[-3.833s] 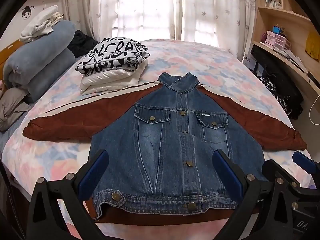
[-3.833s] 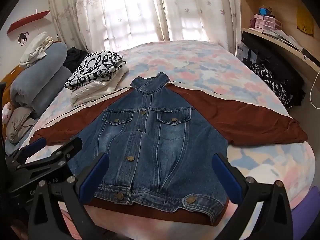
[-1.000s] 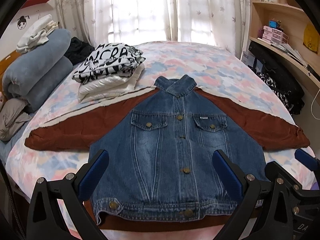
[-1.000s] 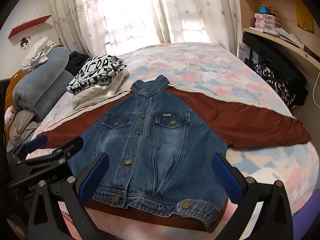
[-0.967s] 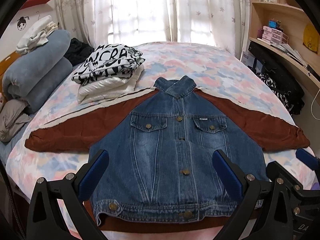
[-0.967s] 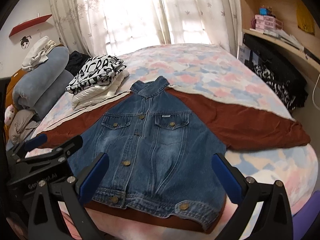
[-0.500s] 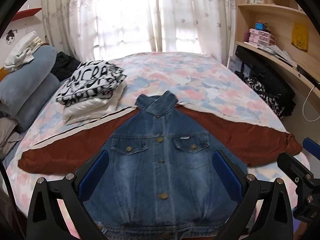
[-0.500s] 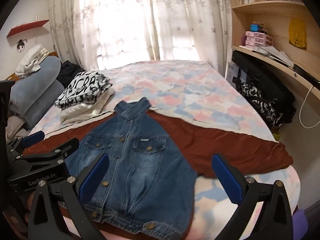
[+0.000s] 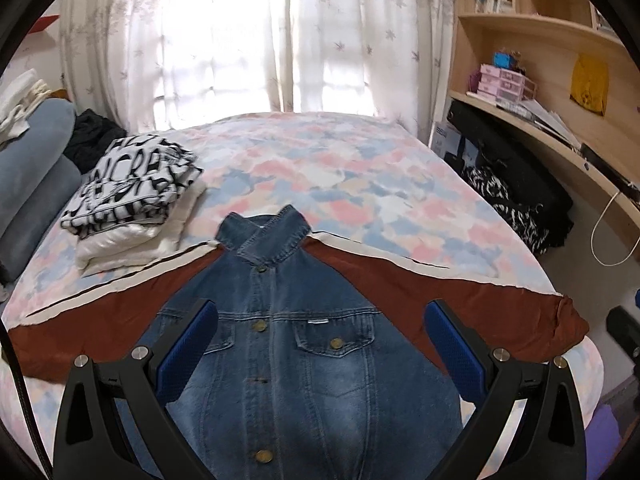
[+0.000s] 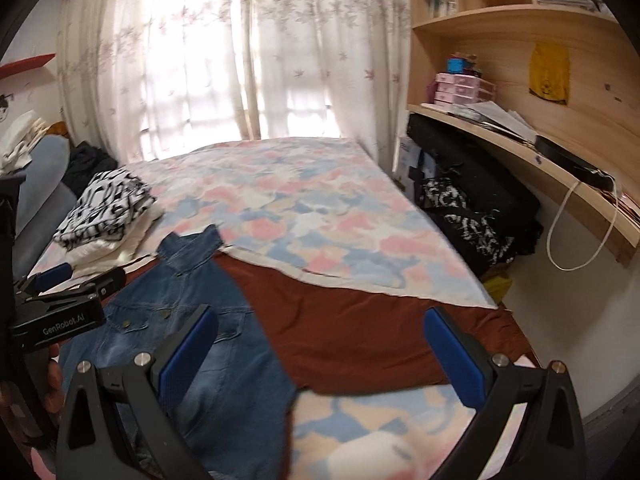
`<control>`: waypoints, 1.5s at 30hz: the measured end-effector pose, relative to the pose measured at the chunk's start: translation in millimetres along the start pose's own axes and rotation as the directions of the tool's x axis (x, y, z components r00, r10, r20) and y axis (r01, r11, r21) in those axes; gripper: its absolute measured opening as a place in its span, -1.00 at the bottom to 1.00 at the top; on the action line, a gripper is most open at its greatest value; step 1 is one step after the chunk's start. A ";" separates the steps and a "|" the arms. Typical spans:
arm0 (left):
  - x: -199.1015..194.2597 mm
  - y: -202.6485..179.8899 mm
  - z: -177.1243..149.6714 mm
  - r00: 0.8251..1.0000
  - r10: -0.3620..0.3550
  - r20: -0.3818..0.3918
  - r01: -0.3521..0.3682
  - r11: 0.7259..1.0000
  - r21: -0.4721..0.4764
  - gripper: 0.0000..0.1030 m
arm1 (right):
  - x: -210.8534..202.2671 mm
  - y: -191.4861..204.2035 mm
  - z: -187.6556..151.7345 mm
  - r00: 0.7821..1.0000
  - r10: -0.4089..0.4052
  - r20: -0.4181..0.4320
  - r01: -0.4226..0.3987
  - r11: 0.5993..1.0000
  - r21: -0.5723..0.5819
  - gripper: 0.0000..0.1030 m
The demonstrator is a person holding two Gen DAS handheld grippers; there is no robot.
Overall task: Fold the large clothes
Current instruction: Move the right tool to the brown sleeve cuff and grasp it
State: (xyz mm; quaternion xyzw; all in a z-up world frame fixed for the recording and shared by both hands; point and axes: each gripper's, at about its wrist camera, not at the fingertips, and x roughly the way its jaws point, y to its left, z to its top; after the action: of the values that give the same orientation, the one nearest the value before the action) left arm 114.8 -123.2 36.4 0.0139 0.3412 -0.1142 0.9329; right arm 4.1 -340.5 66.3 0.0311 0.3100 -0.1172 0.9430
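Denim jacket [image 9: 304,344] flat on the bed [image 9: 360,184], rust sleeve [image 10: 360,332] running rightward under my right gripper [image 10: 320,356] (both jaws wide, empty), nearer than left gripper [image 9: 320,354].

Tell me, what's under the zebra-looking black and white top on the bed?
The black-and-white printed top lies on a folded shiny white garment, which rests on the floral bedspread. Anything lower in the pile is hidden.
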 end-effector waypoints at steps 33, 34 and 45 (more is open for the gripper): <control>184.3 -166.2 -48.6 0.940 -0.151 -0.306 0.173 0.984 0.045 0.85 | 166.0 -259.7 -139.9 0.942 0.091 -0.324 0.176 0.688 0.704 0.60; 186.0 -166.0 -49.3 0.939 -0.146 -0.312 0.168 0.985 0.045 0.83 | 168.3 -260.0 -140.5 0.943 0.090 -0.319 0.177 0.677 0.714 0.60; 170.3 -129.9 -48.4 0.923 -0.215 -0.319 0.230 0.973 0.011 -0.17 | 172.6 -243.3 -104.0 0.957 -0.060 -0.284 0.241 0.706 0.666 -0.78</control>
State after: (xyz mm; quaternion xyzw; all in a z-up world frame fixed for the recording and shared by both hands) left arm 181.4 -279.3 -103.0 0.0158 0.4826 -0.2240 0.8466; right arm 20.4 -597.8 -116.3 0.3704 0.3568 -0.2971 0.8045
